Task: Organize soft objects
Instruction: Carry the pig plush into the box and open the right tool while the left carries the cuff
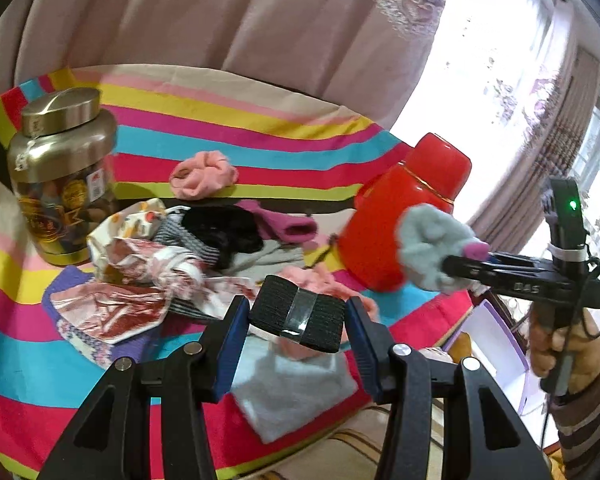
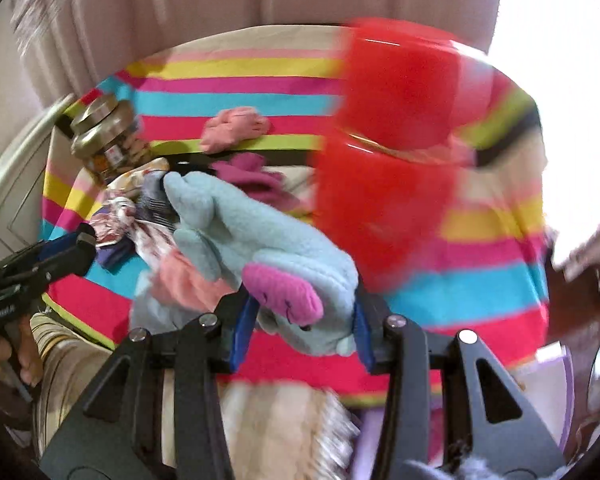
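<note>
Your left gripper (image 1: 298,316) is clamped on a black elastic band bundle (image 1: 298,318) wrapped with a strip of clear tape, its 2 blue pads pressed against the bundle's ends, and it hangs just above the near edge of the striped cloth (image 1: 228,144). Your right gripper (image 2: 302,312) has its jaws closed on a pale blue plush toy (image 2: 260,236) with a pink patch; the toy sticks out forward past the fingertips and is lifted clear of the cloth. In the left wrist view that same toy (image 1: 432,250) sits in front of the red bottle (image 1: 396,216), which stands on the right side of the cloth. The rest of the soft things lie in a loose pile in the middle of the cloth: a printed fabric piece (image 1: 140,264), something black (image 1: 224,228), a magenta piece (image 1: 280,220), a grey flat cloth (image 1: 288,392) near the front edge, and a pink rolled item (image 1: 202,178) lying apart, further back. A gold-lidded jar (image 1: 64,172) stands at the left, beside the pile. The right wrist view is blurred, especially around the red bottle (image 2: 392,128).
</note>
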Demonstrator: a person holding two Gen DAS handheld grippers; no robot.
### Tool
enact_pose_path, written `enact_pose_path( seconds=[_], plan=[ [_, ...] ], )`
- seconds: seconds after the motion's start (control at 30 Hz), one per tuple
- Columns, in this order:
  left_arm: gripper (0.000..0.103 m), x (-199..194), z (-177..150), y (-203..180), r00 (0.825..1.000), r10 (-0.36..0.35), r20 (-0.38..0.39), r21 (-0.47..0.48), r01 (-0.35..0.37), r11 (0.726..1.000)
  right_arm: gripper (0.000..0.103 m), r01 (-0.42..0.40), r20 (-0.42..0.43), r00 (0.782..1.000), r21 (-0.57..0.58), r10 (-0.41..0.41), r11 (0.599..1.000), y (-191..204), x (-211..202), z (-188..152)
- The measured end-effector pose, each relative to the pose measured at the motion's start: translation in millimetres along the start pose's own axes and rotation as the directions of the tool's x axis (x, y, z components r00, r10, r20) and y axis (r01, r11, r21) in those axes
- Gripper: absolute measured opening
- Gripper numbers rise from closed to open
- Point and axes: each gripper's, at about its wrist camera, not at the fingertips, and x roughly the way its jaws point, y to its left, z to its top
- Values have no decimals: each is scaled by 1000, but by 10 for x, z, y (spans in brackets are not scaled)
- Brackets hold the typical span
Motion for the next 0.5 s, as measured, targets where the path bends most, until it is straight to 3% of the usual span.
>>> enact_pose_path(
  seconds=[0.27, 0.5],
  plan=[
    [50, 37, -20, -414, 999, -38, -13, 60, 39, 997, 46, 115, -113, 989, 199, -94, 973, -1036, -360, -766],
    [50, 116, -96, -794, 996, -72, -49, 112, 77, 991, 47, 161, -286, 955, 295, -74, 942, -1493, -243, -1530]
  ],
)
